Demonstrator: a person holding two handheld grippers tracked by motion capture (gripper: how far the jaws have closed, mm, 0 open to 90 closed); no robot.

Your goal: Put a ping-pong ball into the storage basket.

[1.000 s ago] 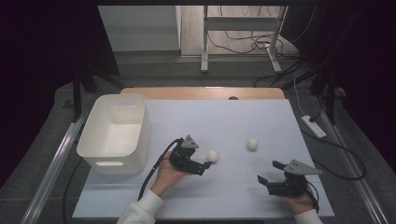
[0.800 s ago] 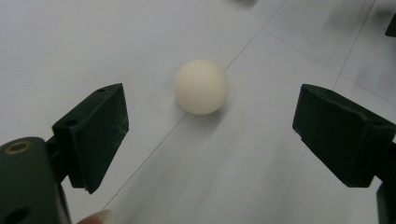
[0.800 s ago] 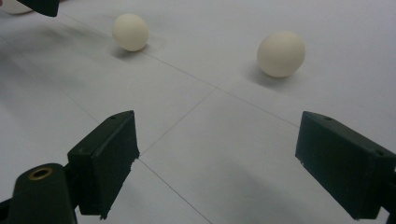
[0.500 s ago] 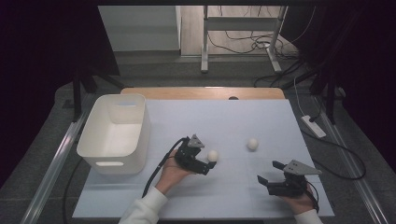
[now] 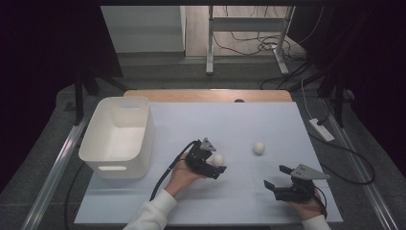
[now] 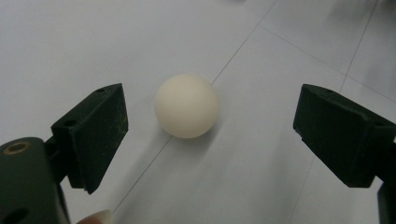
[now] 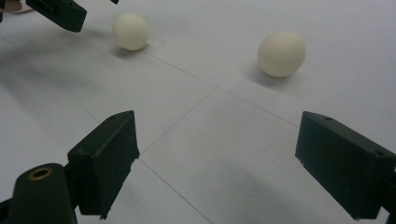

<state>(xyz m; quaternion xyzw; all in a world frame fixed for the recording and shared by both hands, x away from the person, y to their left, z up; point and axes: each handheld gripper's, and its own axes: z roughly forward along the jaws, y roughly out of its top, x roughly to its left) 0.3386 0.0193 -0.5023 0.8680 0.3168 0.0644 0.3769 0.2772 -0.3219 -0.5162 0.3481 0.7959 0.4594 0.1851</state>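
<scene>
Balls: two white balls lie on the table [image 5: 239, 120], the near ball [image 5: 218, 159] and the far ball [image 5: 259, 147], well apart from each other.
Bins: one white bin [image 5: 119, 139] stands at the left part of the table, and its inside looks bare.
Grippers: two, one in each hand of the person.
Left gripper [image 5: 216, 168]: its jaws are spread wide and they touch nothing.
Near ball and left gripper: in the left gripper view the near ball [image 6: 187, 106] rests on the table between the two jaws, closer to the left jaw, with a gap on both sides.
Right gripper [image 5: 276, 176]: its jaws are spread and hold nothing; it is near the front right corner, and both balls lie ahead of it, the far ball [image 7: 281, 53] the closer one.
</scene>
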